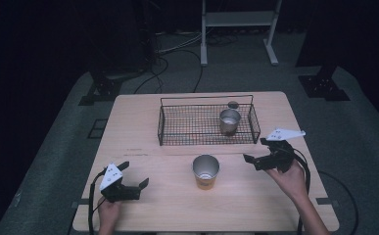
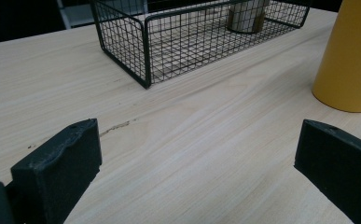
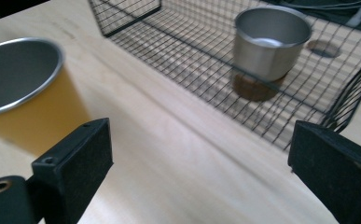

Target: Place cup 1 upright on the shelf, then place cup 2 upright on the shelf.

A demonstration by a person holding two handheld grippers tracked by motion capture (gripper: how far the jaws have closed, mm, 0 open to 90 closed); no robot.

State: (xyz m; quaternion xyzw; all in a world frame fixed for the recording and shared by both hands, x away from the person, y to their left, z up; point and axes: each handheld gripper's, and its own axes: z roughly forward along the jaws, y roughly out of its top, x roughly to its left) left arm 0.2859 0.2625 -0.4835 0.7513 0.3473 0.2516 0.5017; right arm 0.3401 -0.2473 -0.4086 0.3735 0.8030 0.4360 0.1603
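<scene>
High view shows no readable writing on any item. Left gripper [image 1: 135, 182] rests low on the light wooden table [image 1: 143, 166], well in front of the wire basket [image 1: 177, 128] and to its left, jaws spread wide and empty. Right gripper [image 1: 255, 150], held just above the table near the basket's right front corner, is likewise agape. Between them, before the basket, stands a yellow steel-lined cup [image 1: 205, 172]; a bare steel cup [image 1: 229, 121] sits inside the basket. Dark carpet and cables surround the table.
</scene>
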